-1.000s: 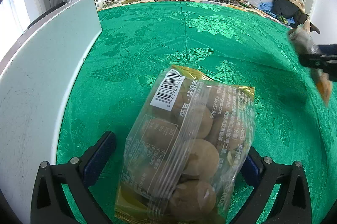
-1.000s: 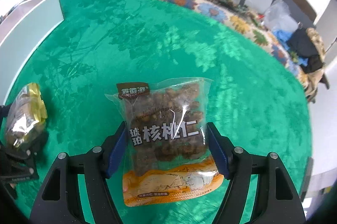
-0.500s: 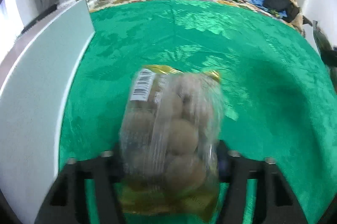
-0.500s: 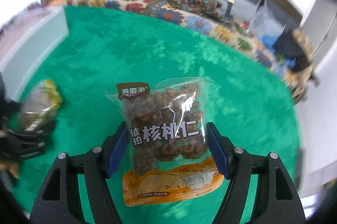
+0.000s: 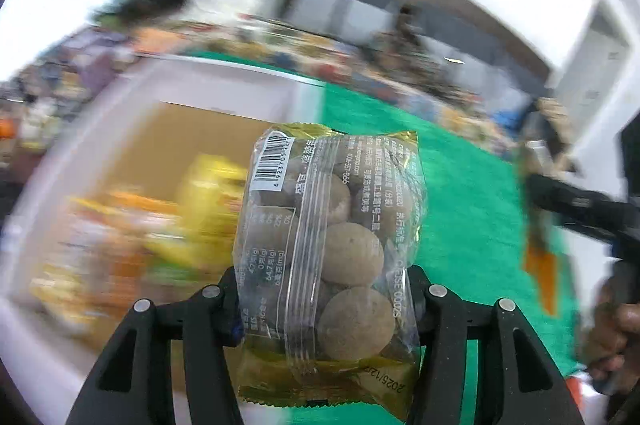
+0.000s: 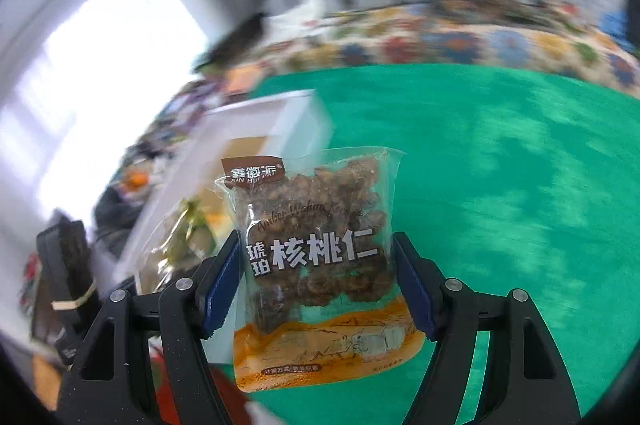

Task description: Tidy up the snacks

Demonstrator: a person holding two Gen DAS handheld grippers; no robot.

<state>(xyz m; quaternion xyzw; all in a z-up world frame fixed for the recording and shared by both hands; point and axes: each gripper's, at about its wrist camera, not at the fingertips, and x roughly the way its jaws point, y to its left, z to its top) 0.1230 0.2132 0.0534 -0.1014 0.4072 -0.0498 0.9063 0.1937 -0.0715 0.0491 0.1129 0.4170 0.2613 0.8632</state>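
Left tool (image 5: 326, 305) pinches a crinkly clear bag of round brown balls (image 5: 332, 257), gold foil ends, held over the rim of a white box (image 5: 224, 81) with brown cardboard floor and blurred yellow packets (image 5: 208, 193). Right tool (image 6: 318, 289) pinches a clear walnut bag (image 6: 316, 257), orange base, above the green patterned bedspread (image 6: 500, 185), just beside the box corner.

Ahead of your left hand-held gripper (image 5: 326, 299) the white box (image 5: 224, 81) stands open on top, but blurred yellow and orange packets (image 5: 160, 225) already fill its near part. Your right hand-held gripper (image 5: 576, 201) crowds in from the right, close beside. The green bedspread (image 6: 500, 165) to your right lies bare and wide. Left of the box, clutter (image 6: 68, 265) blocks passage.
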